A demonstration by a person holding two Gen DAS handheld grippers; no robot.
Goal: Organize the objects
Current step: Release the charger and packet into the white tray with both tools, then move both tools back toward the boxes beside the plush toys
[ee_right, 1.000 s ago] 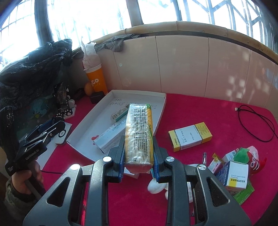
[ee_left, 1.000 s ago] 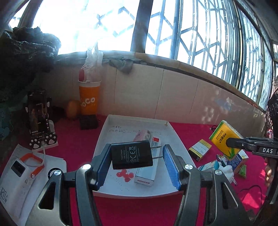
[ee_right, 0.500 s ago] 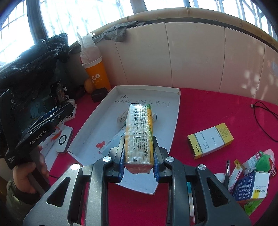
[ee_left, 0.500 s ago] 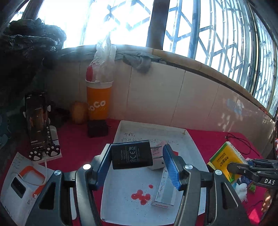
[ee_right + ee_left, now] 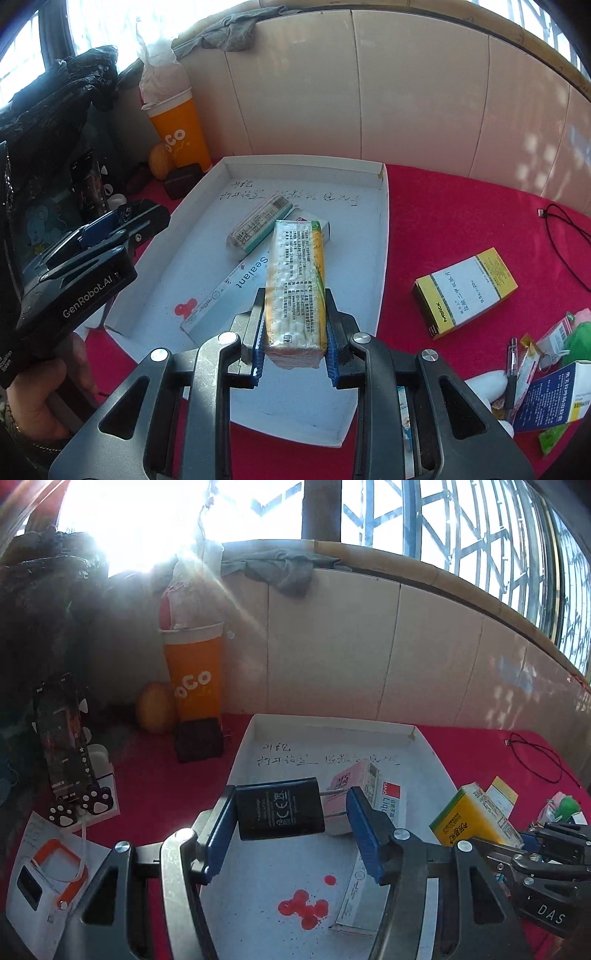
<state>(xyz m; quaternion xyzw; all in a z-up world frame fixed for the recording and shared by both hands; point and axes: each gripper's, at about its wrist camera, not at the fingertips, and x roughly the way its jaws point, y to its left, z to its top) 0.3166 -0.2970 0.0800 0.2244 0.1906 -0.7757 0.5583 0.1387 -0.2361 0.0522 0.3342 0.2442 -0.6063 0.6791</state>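
My left gripper (image 5: 291, 812) is shut on a black power adapter (image 5: 279, 808): its body lies against the left blue pad and its metal prongs against the right one. It hangs over the near part of the white tray (image 5: 424, 760). My right gripper (image 5: 294, 321) is shut on a long yellow-and-green pack of cotton swabs (image 5: 295, 280), held lengthwise above the tray (image 5: 207, 258). In the tray lie a pink box (image 5: 351, 775), a white box with a red square (image 5: 391, 801) and a long white box (image 5: 229, 291). The left gripper (image 5: 110, 229) shows side-on in the right wrist view.
An orange cup (image 5: 194, 679), a small black box (image 5: 199, 738) and a phone on a stand (image 5: 62, 746) stand left of the tray. On the red cloth to the right lie a yellow-and-white box (image 5: 465, 291), a heap of small packets (image 5: 546, 373) and a black cable (image 5: 565, 221).
Both grippers have moved forward over the tray, each still holding its object. The right one has also sunk toward the tray, so the boxes in it look closer.
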